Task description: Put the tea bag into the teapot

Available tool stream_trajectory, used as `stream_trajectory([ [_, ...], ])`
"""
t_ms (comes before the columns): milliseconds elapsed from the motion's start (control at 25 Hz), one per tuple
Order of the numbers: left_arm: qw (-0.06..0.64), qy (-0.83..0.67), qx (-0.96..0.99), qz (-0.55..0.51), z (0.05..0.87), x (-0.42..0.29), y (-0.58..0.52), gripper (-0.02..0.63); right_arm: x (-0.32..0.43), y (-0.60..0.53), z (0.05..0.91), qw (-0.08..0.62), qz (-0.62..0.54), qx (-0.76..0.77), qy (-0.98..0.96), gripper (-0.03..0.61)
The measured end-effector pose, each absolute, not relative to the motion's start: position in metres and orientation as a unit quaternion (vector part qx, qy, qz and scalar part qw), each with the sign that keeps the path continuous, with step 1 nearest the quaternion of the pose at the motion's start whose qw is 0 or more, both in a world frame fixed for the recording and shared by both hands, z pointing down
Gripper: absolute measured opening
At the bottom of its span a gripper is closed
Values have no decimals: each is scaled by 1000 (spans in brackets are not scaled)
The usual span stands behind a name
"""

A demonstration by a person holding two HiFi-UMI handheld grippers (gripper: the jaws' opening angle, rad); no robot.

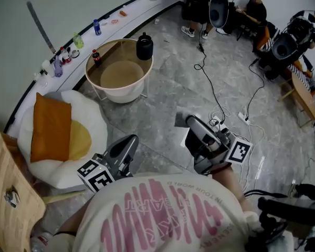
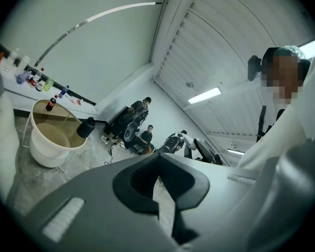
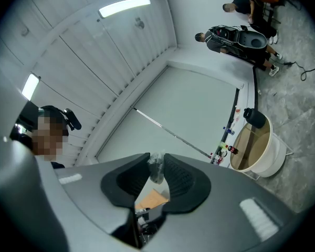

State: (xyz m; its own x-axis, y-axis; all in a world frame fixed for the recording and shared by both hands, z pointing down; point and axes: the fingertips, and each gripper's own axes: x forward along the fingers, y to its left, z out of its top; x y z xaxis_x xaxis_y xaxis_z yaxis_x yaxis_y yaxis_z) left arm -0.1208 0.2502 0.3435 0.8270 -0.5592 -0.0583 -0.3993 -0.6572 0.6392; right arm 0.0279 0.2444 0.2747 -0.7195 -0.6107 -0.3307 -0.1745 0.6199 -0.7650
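Okay: your right tongs [image 3: 156,160] are pinching the tea bag [image 3: 157,172], a small crumpled pale wad between the pads. Your left tongs [image 2: 158,160] are pressed together at the tips, nothing in them. Both sit near you, just off your chest, above the grey floor [image 1: 168,98]. The teapot [image 1: 144,46] is black and upright on the far right edge of the round tabletop [image 1: 121,94], well apart from both tongs. A cola bottle [image 1: 96,57] stands at the tabletop's left edge. An orange pillow [image 1: 51,126] lies on the white cushion [image 1: 92,117] at left.
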Motion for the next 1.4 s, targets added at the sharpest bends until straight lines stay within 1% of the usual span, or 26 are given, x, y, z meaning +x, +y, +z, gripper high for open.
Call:
stream_trajectory([
  [200, 321, -266, 901, -119, 347, -98, 221, 9, 48, 218, 275, 297, -377, -230, 847, 86],
  [400, 304, -300, 895, -132, 338, -70, 175, 9, 84, 170, 270, 282, -383, -213, 853, 86],
  [600, 309, -300, 896, -113, 356, -21, 142, 9, 129, 126, 277, 269, -392, -200, 856, 86],
  [760, 309, -300, 896, -104, 345, 26, 116, 9, 166, 89, 280, 271, -412, -177, 852, 86],
  [920, 317, -298, 896, -95, 353, 68, 106, 9, 186, 68, 283, 255, -425, -147, 856, 86],
  [1040, 319, -307, 891, -100, 356, 74, 102, 9, 193, 62, 293, 249, -433, -129, 856, 86],
  [1160, 316, -331, 880, -126, 345, 67, 90, 9, 202, 51, 299, 256, -434, -116, 856, 86],
  [1280, 286, -369, 872, -149, 323, 48, 71, 9, 200, 37, 286, 267, -436, -104, 853, 86],
  [1400, 258, -392, 872, -141, 314, 39, 62, 9, 200, 31, 282, 272, -430, -98, 856, 86],
])
